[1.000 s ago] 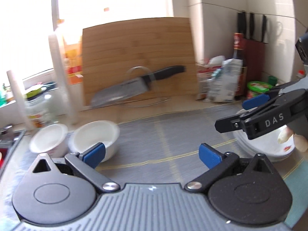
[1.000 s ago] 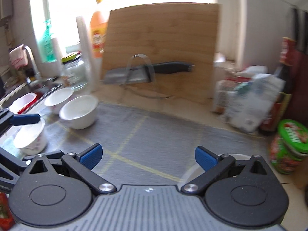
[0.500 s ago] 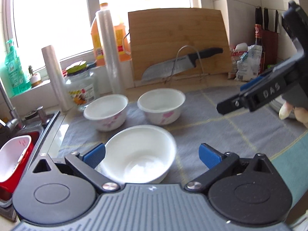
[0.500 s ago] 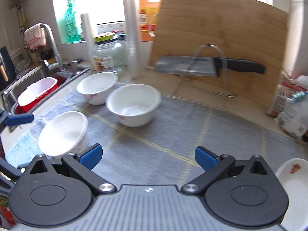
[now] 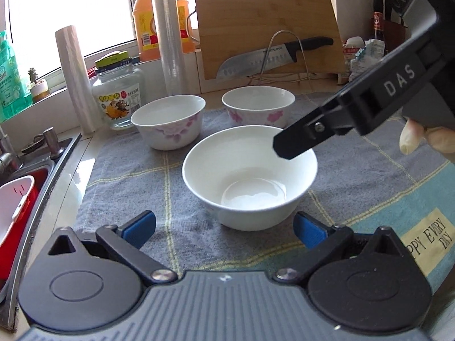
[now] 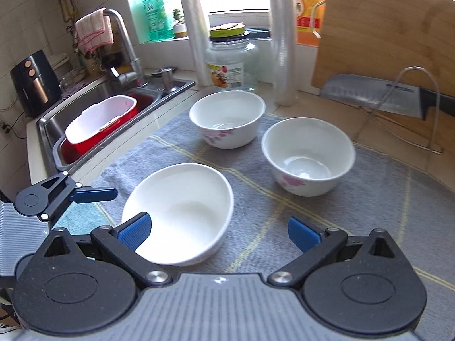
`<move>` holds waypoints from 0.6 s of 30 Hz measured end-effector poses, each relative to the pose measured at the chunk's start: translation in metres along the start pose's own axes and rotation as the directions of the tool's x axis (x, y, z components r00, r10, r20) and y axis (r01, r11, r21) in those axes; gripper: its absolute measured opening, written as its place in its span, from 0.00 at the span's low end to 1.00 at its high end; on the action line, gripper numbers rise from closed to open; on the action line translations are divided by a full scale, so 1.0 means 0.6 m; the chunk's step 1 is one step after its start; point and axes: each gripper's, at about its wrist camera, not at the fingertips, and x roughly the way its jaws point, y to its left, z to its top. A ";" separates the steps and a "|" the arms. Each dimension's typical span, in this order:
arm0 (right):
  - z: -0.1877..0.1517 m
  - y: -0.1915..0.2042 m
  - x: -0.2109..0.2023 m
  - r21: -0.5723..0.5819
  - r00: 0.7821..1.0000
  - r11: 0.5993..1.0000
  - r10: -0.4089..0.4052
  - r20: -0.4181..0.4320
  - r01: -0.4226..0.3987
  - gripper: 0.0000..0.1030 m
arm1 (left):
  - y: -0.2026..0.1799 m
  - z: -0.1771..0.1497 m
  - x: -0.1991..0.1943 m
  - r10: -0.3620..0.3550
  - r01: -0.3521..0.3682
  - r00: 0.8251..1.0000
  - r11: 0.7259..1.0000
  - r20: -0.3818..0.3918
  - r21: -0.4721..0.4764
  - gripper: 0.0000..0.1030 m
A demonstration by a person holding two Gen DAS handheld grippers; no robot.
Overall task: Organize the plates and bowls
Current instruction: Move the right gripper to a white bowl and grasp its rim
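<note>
Both the left tongs (image 5: pixel 224 226) and right tongs (image 6: pixel 219 231) gape empty around the plain bowl (image 5: pixel 249 176) at the mat's (image 5: pixel 128 164) six o'clock, where crowding could chip its rim or tip it.

The nearest bowl (image 5: pixel 249 177) is plain white. The two bowls behind it (image 5: pixel 168 121) (image 5: pixel 258 107) are white with pink flower prints on their sides. The mat (image 5: pixel 136 176) is grey, crossed by thin yellow lines, with a teal border (image 5: pixel 403 199). The fingers (image 5: pixel 138 226) carry blue pads on black arms. The tub (image 6: pixel 98 126) in the sink is red and white.
</note>
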 end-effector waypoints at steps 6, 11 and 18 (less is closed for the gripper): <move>0.012 0.015 0.033 -0.017 0.998 0.998 0.056 -0.030 -0.056 1.00 | 0.003 0.007 0.007 -0.056 0.056 0.998 0.998 0.010 0.019 0.92; 0.020 0.015 0.044 -0.008 0.996 0.996 0.086 -0.035 -0.087 1.00 | 0.002 0.010 0.015 -0.096 0.096 0.995 0.995 0.006 0.037 0.86; 0.029 0.014 0.051 -0.007 0.992 0.992 0.124 -0.036 -0.124 0.99 | 0.001 0.012 0.017 -0.117 0.117 0.993 0.992 0.003 0.037 0.83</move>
